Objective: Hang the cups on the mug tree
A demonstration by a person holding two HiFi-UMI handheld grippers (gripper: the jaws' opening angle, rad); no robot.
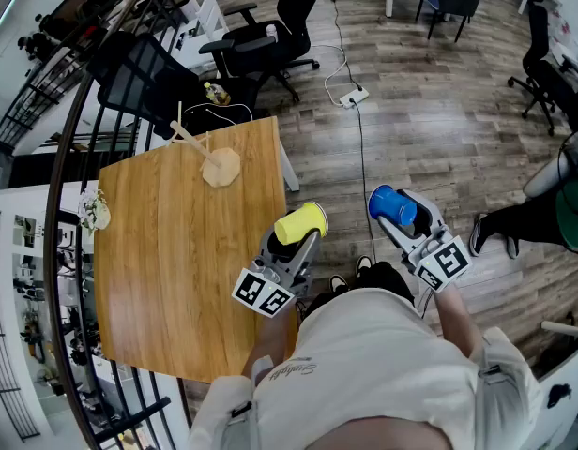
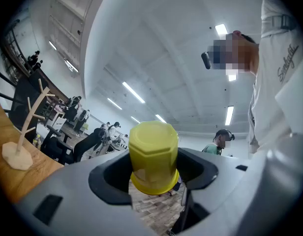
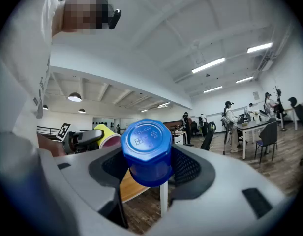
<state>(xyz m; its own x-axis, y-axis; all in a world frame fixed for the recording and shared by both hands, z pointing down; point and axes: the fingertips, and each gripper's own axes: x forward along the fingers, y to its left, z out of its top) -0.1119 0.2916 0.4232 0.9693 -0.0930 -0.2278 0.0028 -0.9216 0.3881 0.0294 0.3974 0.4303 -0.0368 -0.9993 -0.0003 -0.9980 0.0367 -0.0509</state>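
A yellow cup (image 1: 301,222) sits clamped between the jaws of my left gripper (image 1: 294,237), held in the air just past the wooden table's (image 1: 176,270) right edge; in the left gripper view the yellow cup (image 2: 153,156) points bottom outward. My right gripper (image 1: 400,216) is shut on a blue cup (image 1: 393,204) over the floor, right of the table; the blue cup (image 3: 147,151) fills its jaws in the right gripper view. The wooden mug tree (image 1: 212,157) stands bare at the table's far end, well ahead of both grippers, and the mug tree (image 2: 23,132) also shows far left in the left gripper view.
Black office chairs (image 1: 261,36) stand beyond the table's far end. A power strip and cable (image 1: 353,96) lie on the plank floor. A black railing (image 1: 73,157) curves along the table's left side. A person's legs (image 1: 514,223) are at the right.
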